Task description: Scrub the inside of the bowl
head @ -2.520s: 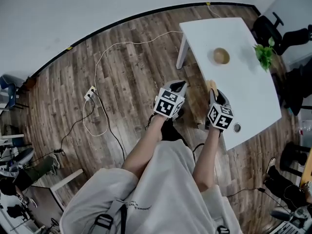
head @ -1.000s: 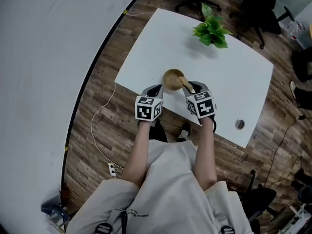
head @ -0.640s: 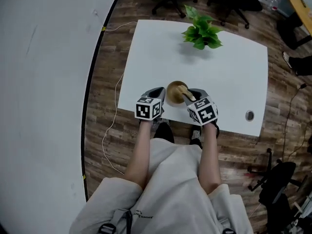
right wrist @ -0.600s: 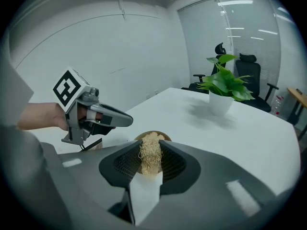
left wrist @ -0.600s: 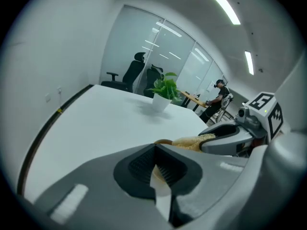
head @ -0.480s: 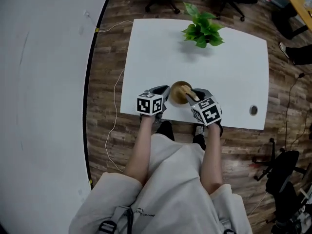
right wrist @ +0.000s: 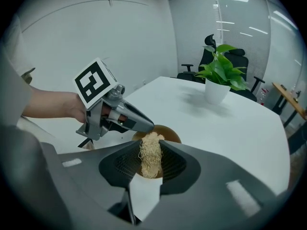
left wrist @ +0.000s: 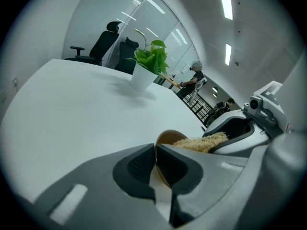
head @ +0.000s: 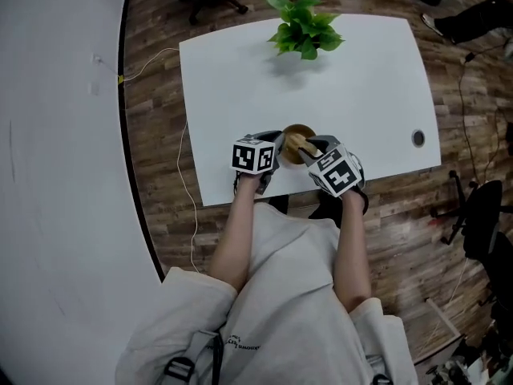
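Showed white table (head: 240,79) on wood-plank floor (head: 156,135), potted plant (head: 303,29) at far edge. Kept left gripper (left wrist: 155,153) clamped on bowl (right wrist: 169,131) rim, right gripper (right wrist: 149,150) on fibrous scrubber (right wrist: 149,159) over it, as before.

A tan-brown bowl (right wrist: 169,130), a straw-yellow scrubber (left wrist: 199,142), white bench (head: 232,79), green potted plant (head: 302,26) (white pot); the grey left gripper (left wrist: 155,152) and right gripper (right wrist: 149,150) wear black-and-white square markers.

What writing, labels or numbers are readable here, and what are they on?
No text here can be read.
Print on the person's shirt: too small to read.
Cubes on the left tool and right tool: square patterns, no letters.
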Demonstrator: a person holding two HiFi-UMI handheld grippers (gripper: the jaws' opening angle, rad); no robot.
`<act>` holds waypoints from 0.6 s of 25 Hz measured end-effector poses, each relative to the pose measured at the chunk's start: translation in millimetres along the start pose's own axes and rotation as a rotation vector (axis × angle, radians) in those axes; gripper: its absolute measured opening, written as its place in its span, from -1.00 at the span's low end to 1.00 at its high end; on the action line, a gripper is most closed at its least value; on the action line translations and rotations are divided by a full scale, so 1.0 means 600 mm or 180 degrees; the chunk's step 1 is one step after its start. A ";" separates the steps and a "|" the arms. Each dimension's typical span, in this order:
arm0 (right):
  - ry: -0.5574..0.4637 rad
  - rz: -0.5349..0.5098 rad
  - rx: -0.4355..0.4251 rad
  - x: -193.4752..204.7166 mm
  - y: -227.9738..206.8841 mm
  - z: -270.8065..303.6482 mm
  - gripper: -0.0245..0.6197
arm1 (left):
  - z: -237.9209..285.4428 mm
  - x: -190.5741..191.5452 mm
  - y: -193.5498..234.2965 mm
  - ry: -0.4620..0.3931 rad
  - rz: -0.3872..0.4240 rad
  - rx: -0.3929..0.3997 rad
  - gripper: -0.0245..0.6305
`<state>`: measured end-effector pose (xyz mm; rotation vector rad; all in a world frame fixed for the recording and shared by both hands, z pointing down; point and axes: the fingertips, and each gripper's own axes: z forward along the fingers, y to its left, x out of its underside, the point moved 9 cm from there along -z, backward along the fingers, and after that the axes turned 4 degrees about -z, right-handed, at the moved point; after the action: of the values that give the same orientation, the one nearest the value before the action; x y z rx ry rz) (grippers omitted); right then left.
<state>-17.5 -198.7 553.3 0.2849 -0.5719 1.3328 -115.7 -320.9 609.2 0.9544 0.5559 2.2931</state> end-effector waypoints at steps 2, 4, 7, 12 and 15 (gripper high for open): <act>0.0072 -0.0014 -0.0011 -0.005 0.005 0.008 -0.53 | 0.007 0.000 0.002 -0.0001 0.0054 0.0016 -0.89; 0.0184 -0.0049 -0.0026 -0.009 0.009 0.012 -0.53 | 0.011 -0.002 -0.005 0.0063 0.0184 0.0028 -0.89; 0.0291 -0.0069 0.0031 -0.013 0.005 0.015 -0.53 | 0.010 -0.013 -0.021 0.0152 0.0453 0.0019 -0.89; 0.0213 -0.0034 0.0170 -0.032 -0.005 0.018 -0.53 | -0.004 -0.026 -0.051 0.0287 0.1083 -0.0029 -0.90; 0.0090 0.0179 0.0249 -0.033 -0.012 0.015 -0.51 | -0.011 -0.026 -0.067 0.0380 0.1432 -0.0050 -0.90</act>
<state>-14.8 -221.2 550.8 0.3154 -0.5081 1.4134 -97.1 -302.4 574.1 1.0204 0.3993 2.7635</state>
